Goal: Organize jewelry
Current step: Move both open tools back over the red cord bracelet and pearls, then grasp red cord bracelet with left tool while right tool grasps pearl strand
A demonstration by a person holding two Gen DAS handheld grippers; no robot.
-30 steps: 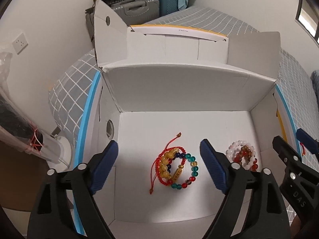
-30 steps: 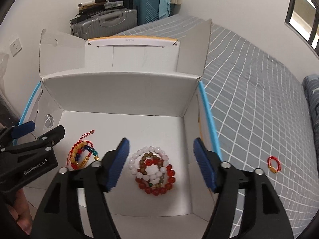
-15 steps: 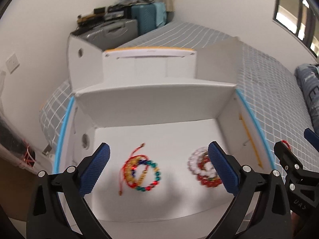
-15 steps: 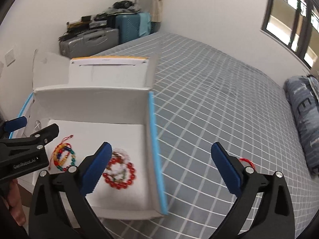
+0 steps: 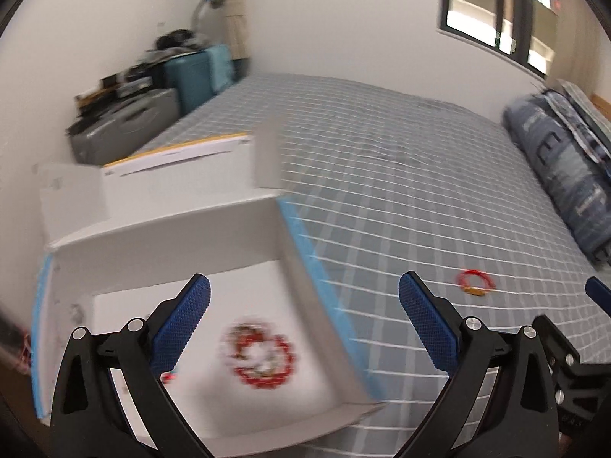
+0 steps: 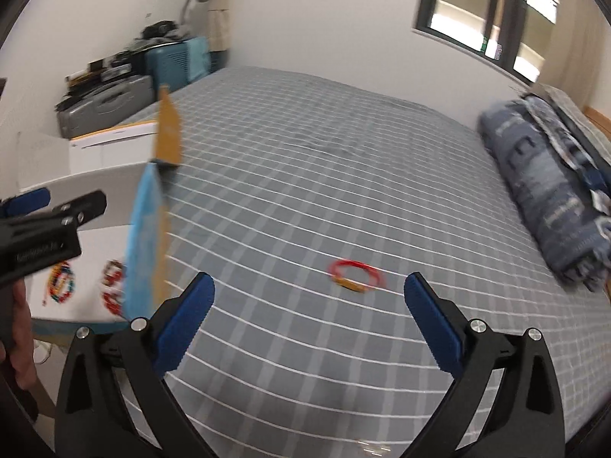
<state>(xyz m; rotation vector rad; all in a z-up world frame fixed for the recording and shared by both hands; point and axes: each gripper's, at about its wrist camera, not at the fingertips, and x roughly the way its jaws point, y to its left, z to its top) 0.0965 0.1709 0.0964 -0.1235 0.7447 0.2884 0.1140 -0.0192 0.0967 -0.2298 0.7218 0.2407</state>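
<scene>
A red string bracelet (image 6: pixel 356 278) with a gold bead lies alone on the grey checked bedspread; it also shows in the left wrist view (image 5: pixel 474 283). My right gripper (image 6: pixel 308 324) is open and empty, above the bed a little short of it. A white cardboard box (image 5: pixel 298 267) with blue edges sits at the bed's left. Inside lie a red-and-white bead bracelet pile (image 5: pixel 261 357) and a multicolour bead bracelet (image 6: pixel 61 286). My left gripper (image 5: pixel 303 328) is open and empty over the box's right wall.
A folded blue blanket (image 6: pixel 550 198) lies along the bed's right side. Suitcases (image 6: pixel 126 91) and clutter stand against the far wall, with a window (image 6: pixel 492 11) at the upper right. The box flaps (image 5: pixel 267 160) stand upright.
Both grippers have swung right, away from the box toward the open bed. Both have opened wider. The red string bracelet has come toward the middle of the right wrist view.
</scene>
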